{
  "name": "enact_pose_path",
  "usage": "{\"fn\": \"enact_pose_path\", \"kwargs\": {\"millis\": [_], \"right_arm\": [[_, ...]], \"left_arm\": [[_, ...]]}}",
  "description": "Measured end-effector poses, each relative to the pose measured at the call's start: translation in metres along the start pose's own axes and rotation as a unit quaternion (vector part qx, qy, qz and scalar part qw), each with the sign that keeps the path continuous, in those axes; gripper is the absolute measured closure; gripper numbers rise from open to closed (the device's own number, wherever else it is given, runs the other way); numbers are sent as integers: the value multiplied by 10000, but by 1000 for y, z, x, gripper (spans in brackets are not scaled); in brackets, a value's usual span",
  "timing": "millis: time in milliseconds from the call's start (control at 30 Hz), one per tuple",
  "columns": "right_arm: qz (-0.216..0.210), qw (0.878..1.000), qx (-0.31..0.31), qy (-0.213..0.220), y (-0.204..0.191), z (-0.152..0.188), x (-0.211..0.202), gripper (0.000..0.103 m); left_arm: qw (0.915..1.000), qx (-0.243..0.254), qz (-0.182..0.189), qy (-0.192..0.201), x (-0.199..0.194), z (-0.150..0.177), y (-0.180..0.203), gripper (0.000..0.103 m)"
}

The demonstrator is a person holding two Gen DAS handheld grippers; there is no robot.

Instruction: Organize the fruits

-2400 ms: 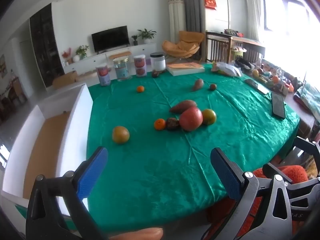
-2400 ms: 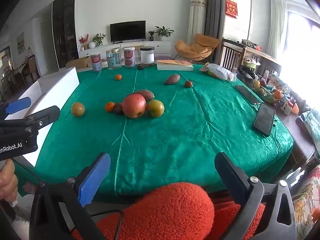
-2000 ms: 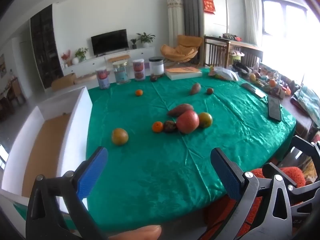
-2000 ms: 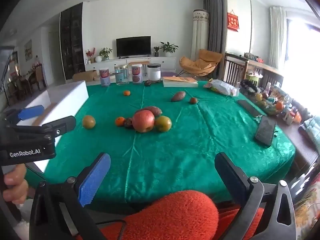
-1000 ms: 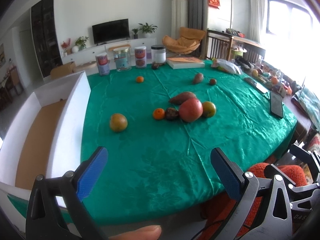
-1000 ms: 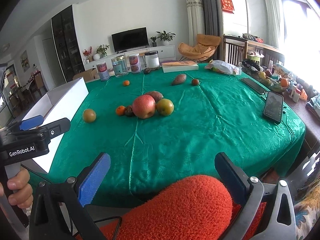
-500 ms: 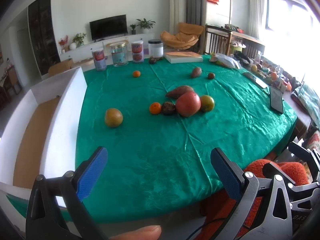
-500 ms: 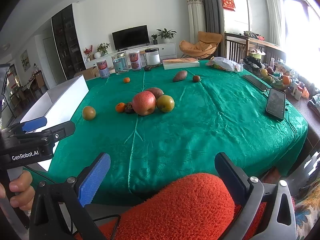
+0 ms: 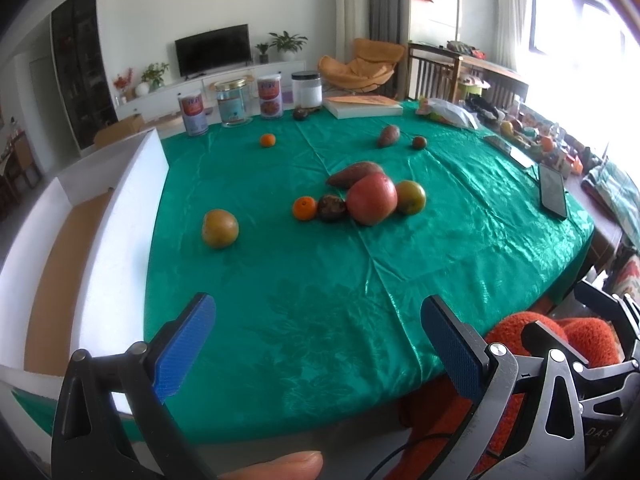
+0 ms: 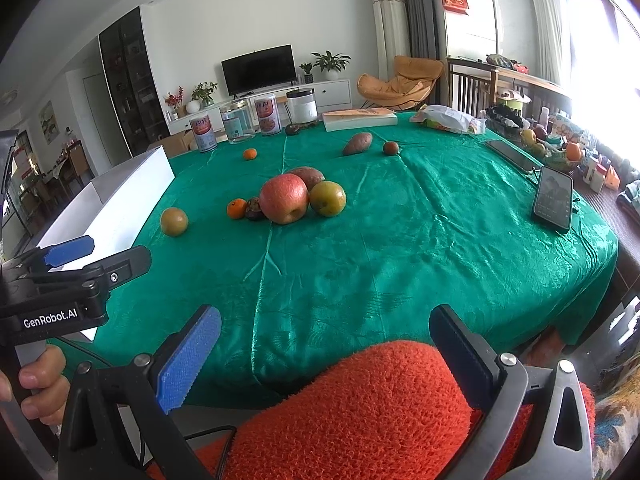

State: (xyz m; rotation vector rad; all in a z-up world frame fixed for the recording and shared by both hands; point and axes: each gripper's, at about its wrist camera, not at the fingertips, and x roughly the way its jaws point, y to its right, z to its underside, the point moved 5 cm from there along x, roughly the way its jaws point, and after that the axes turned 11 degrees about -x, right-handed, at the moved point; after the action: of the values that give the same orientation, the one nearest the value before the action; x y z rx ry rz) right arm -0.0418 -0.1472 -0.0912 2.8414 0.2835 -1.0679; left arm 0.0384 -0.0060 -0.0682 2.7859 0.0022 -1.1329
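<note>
You hold both the left gripper (image 9: pixel 318 344) and the right gripper (image 10: pixel 326 354) wide open and empty, short of the red apple (image 9: pixel 371 199). An orange (image 9: pixel 304 208) and a dark fruit (image 9: pixel 331 208) sit just left of that apple on the green tablecloth (image 9: pixel 320 280).

Bright daylight pours in from the window (image 9: pixel 576 24) on the right and washes it white. The shiny green tablecloth (image 10: pixel 400 240) glints. Edges bend, corners go dark.

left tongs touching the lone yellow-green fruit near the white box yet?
Apart. The left wrist view shows the open left tongs at the table's near edge, with bare green cloth before the yellow-green fruit.
</note>
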Motion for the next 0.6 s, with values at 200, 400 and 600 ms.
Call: {"fn": "enact_pose_path", "kwargs": {"millis": [200,400,600], "right_arm": [[8,10000,-6,4,0,0,0,0],[42,9975,-679,-177,11,-15,-7,0],[1740,9039,-3646,-1405,47,-47,-35,0]], "left_arm": [[10000,-16,5,5,0,0,0,0],[10000,69,9,39,-2,-7,1,0],[9983,385,132,410,-17,-42,2,0]]}}
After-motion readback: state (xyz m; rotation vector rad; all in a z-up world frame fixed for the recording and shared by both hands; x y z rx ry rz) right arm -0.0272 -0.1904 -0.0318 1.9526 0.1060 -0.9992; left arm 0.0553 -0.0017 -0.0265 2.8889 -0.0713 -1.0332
